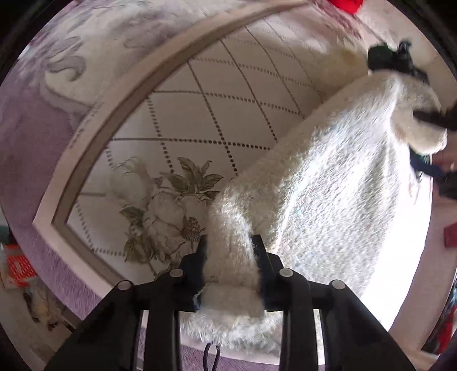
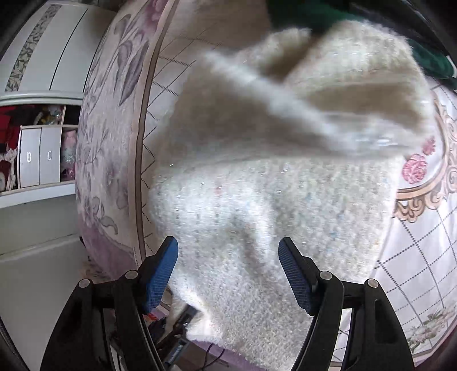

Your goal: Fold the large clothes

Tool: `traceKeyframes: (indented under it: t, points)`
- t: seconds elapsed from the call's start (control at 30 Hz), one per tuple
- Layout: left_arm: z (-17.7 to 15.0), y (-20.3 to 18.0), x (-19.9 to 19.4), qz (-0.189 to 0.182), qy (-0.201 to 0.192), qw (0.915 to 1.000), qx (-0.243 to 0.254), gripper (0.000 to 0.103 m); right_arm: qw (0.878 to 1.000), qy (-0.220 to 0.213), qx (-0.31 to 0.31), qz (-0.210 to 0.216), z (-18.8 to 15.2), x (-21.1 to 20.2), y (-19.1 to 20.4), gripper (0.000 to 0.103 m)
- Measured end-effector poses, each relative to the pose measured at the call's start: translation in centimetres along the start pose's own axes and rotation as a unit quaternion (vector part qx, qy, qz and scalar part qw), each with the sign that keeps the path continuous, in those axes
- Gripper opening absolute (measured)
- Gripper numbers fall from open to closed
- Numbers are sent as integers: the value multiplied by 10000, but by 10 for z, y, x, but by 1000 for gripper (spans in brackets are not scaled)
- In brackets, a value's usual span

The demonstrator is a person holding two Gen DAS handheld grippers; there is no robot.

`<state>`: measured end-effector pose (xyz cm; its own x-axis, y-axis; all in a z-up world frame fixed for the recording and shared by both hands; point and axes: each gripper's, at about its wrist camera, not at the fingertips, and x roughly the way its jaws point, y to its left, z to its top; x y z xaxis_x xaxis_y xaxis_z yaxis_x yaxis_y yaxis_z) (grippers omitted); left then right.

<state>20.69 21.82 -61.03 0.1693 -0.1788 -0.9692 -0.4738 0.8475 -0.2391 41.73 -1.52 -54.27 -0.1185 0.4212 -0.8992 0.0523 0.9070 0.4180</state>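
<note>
A fluffy white knitted sweater (image 1: 328,177) lies stretched over a patterned floral cover (image 1: 200,100). My left gripper (image 1: 230,242) is shut on a bunched fold of the sweater's near edge, and the fabric bulges out between the black fingers. In the right wrist view the sweater (image 2: 257,199) fills the middle, with a blurred fold raised at its far end. My right gripper (image 2: 228,245) hangs open just above it, and its blue pads (image 2: 160,274) stand wide apart, clear of the wool. Dark blurred fingers (image 1: 385,58) show at the sweater's far end in the left wrist view.
The cover has a purple flowered border (image 1: 28,142) and a brown band. A white cabinet with drawers (image 2: 37,159) stands beyond its left edge. A green cloth (image 2: 428,60) and a red cloth (image 1: 345,5) lie at the far side. Clutter (image 1: 20,268) sits on the floor.
</note>
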Motion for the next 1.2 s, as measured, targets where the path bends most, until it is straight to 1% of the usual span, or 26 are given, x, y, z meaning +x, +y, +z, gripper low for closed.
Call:
traceKeyframes:
  t: [0.13, 0.23, 0.27, 0.33, 0.37, 0.43, 0.47, 0.5, 0.53, 0.57, 0.6, 0.63, 0.67, 0.7, 0.73, 0.77, 0.8, 0.83, 0.87, 0.9, 0.93, 0.97, 1.03, 1.07, 1.13, 1.2]
  points:
    - [-28, 21, -36, -308, -35, 9981, -528, 24, 9997, -135, 174, 41, -3, -22, -23, 76]
    - [-52, 22, -48, -354, 73, 9971, -667, 24, 9994, -325, 117, 43, -3, -41, -28, 76]
    - [-49, 22, -52, -377, 110, 9967, -712, 24, 9993, -373, 57, 10, 0, -47, -28, 76]
    - [-62, 18, -56, -357, 166, 9962, -773, 24, 9992, -406, -50, -10, 8, -50, -23, 76]
    - [-65, 14, -55, -375, 191, 9957, -826, 24, 9987, -499, -28, -62, 14, -51, -20, 75]
    - [-67, 11, -50, -374, 220, 9951, -884, 24, 9968, -789, -154, 1, 30, -46, -11, 75]
    - [-66, 11, -50, -381, 212, 9952, -876, 24, 9955, -917, -232, -45, 41, -40, -1, 74]
    - [-65, 10, -47, -359, 214, 9953, -879, 24, 9942, -998, -393, 46, 51, -31, 11, 74]
    - [-61, 10, -44, -323, 183, 9949, -941, 24, 9929, -959, -670, 221, 64, -17, 26, 74]
    - [-55, 9, -39, -317, 159, 9944, -994, 25, 9908, -953, -934, 224, 73, -2, 42, 74]
    - [-50, 9, -34, -323, 160, 9942, -1011, 26, 9875, -970, -1240, 127, 81, 12, 58, 74]
    - [-46, 10, -30, -270, 153, 9940, -1053, 27, 9838, -826, -1591, -41, 87, 30, 73, 74]
    - [-43, 12, -27, -224, 132, 9936, -1098, 28, 9802, -611, -1831, -432, 92, 51, 86, 74]
    - [-39, 13, -25, -213, 135, 9933, -1124, 29, 9778, -543, -1899, -703, 93, 60, 91, 74]
    - [-36, 14, -25, -214, 160, 9928, -1165, 31, 9759, -583, -1954, -774, 91, 59, 95, 74]
    - [-36, 18, -26, -228, 196, 9921, -1218, 32, 9756, -625, -2002, -644, 88, 50, 97, 74]
    - [-35, 21, -28, -283, 247, 9909, -1292, 37, 9780, -659, -1938, -391, 84, 36, 94, 74]
    - [-33, 23, -29, -332, 253, 9903, -1324, 47, 9817, -699, -1768, -74, 79, 21, 87, 74]
    - [-32, 26, -34, -398, 225, 9898, -1350, 53, 9851, -702, -1552, 250, 74, 6, 79, 74]
    - [-31, 29, -38, -432, 175, 9897, -1350, 68, 9875, -669, -1358, 445, 67, -7, 70, 74]
    - [-30, 33, -43, -454, 100, 9900, -1328, 74, 9892, -639, -1217, 511, 60, -15, 64, 74]
    - [-28, 35, -46, -431, 54, 9908, -1282, 74, 9916, -552, -1087, 433, 53, -19, 57, 74]
    - [-23, 39, -41, -257, 91, 9931, -1138, 74, 9951, -219, -947, 198, 45, -11, 53, 75]
    - [-21, 41, -35, -177, 134, 9936, -1110, 74, 9957, -31, -921, 92, 43, 0, 55, 75]
    - [-16, 45, -18, 0, 262, 9941, -1051, 74, 9950, 138, -984, -139, 40, 25, 61, 75]
    - [-14, 45, -6, 175, 331, 9944, -984, 69, 9915, 273, -1047, -718, 40, 57, 69, 75]
